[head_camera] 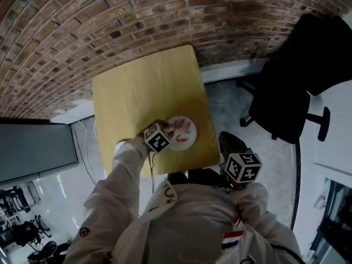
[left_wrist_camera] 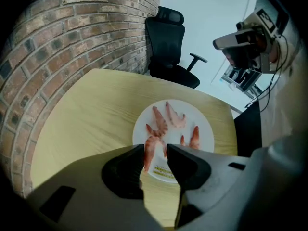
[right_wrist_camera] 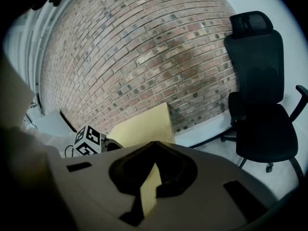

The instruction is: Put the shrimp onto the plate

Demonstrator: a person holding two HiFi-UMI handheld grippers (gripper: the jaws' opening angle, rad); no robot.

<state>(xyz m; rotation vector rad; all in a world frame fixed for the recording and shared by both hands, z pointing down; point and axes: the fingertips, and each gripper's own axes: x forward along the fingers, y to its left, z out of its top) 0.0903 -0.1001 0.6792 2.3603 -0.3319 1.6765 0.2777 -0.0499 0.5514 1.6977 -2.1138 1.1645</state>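
The shrimp (left_wrist_camera: 148,154) we are placing sits bent between the 2 jaws of the left gripper (left_wrist_camera: 156,150). They stand part-way closed and seem to pinch it at the bend, though we can't be sure how firm that hold is. It hangs over the near rim of the white plate (left_wrist_camera: 204,124), above the yellow print there. At least 4 more shrimp (left_wrist_camera: 160,119) lie just beyond it toward the plate's middle. The plate rests on the wooden table (left_wrist_camera: 91,109), close to its near right corner. As we judge it, letting go here risks the shrimp landing on the rim and sliding off onto the table, because so little plate lies under it. A slack pinch on a curved, slick body could also drop it early or let it twist as the jaws spread. Coming lower to be safe, the tips could rake the neighbouring shrimp or push the light plate toward the table's right edge. The right gripper (right_wrist_camera: 153,146) has its tips pressed together on nothing and is held off the table, so it cannot steady the plate.
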